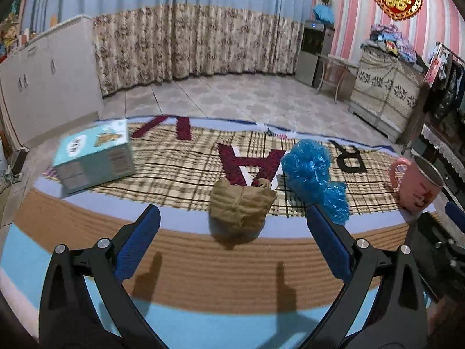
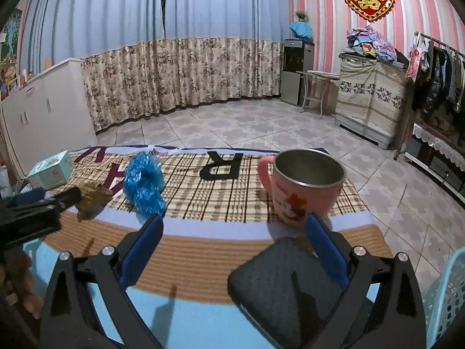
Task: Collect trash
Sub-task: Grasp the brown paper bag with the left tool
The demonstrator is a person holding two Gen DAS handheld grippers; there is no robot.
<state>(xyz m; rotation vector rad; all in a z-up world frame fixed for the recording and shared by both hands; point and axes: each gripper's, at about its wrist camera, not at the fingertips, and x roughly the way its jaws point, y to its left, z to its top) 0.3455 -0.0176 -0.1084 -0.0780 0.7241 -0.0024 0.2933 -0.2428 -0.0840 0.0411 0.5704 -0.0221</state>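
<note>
brown paper ball [image 1: 241, 206] sits just ahead of the left gripper [image 1: 232, 218], btw its wide-open fingers, not touched. blue plastic wad [image 1: 314, 174] is just past its right finger. right gripper [image 2: 234, 228] is open too, w/ pink cup [image 2: 305, 186] right in front.

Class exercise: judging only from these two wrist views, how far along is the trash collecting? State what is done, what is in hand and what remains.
Nothing looks collected. The crumpled brown paper and the crumpled blue plastic both lie on the patterned cloth. Nothing is in hand: the left gripper and the right gripper are open and empty. The left one faces the brown paper. Both pieces remain to be picked up.
</note>
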